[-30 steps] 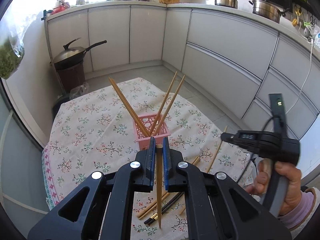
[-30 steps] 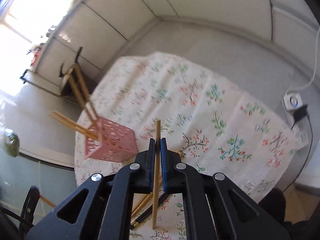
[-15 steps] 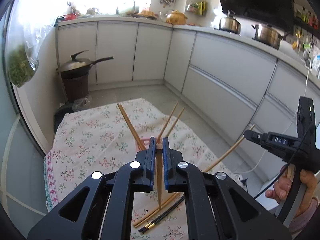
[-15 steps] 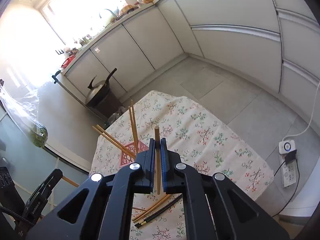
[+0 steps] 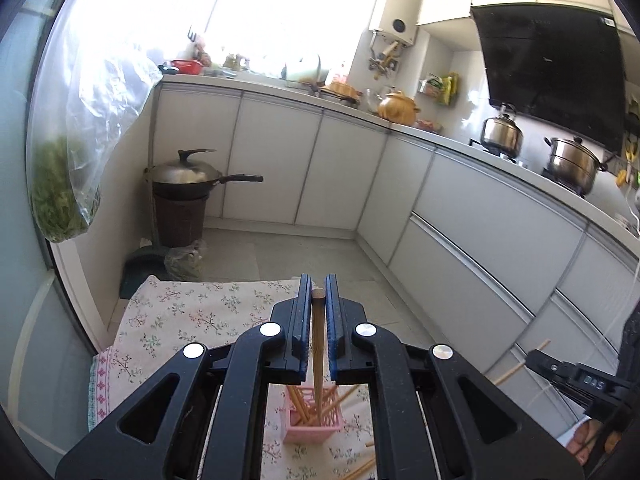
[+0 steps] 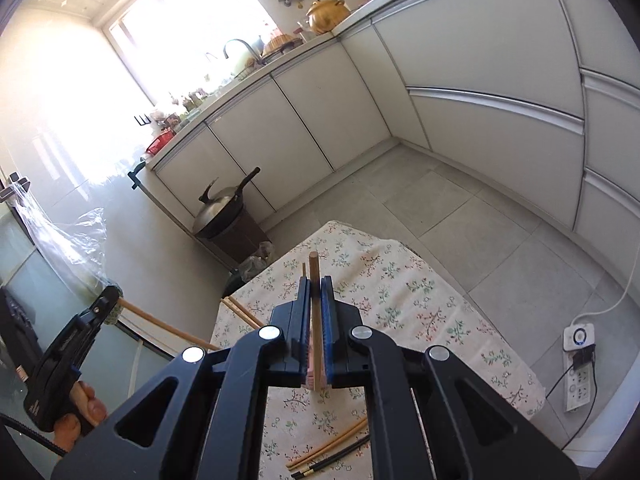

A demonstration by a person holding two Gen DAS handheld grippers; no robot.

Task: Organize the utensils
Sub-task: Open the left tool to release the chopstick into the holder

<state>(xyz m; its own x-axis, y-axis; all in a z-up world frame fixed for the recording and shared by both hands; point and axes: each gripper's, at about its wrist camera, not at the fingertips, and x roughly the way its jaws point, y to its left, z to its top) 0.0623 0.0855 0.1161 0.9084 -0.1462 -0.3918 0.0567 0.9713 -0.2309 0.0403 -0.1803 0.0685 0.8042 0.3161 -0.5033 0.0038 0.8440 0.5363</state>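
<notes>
I am holding one chopstick (image 5: 318, 344) upright in the left tongs (image 5: 318, 300), pinched shut, directly above the pink basket (image 5: 314, 420) so it can drop in. The right tongs (image 6: 316, 296) are clamping another chopstick (image 6: 315, 320). Only the right view shows the chopsticks (image 6: 328, 450) lying loose on the tablecloth (image 6: 400, 292).
</notes>
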